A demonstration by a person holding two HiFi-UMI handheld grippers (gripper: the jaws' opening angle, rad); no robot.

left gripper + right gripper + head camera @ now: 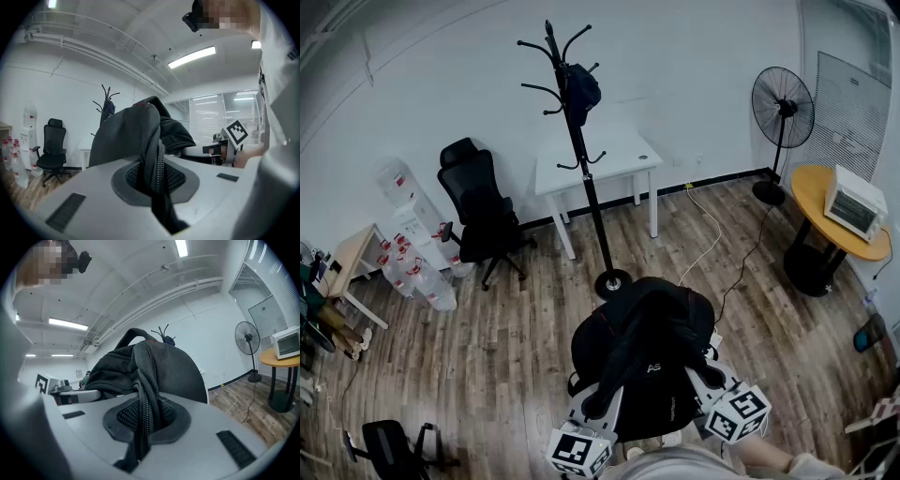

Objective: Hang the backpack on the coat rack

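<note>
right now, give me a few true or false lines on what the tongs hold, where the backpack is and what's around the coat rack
1. The left tongs and right tongs are each shut on a strap of the backpack. True.
2. The backpack already hangs on the coat rack. False: it is held up near the person, apart from the rack.
3. The rack's hooks are all bare. False: a dark item hangs near the top.
4. A fan stands right of the rack. True.
5. The office chair stands right of the rack. False: it is on its left.
</note>
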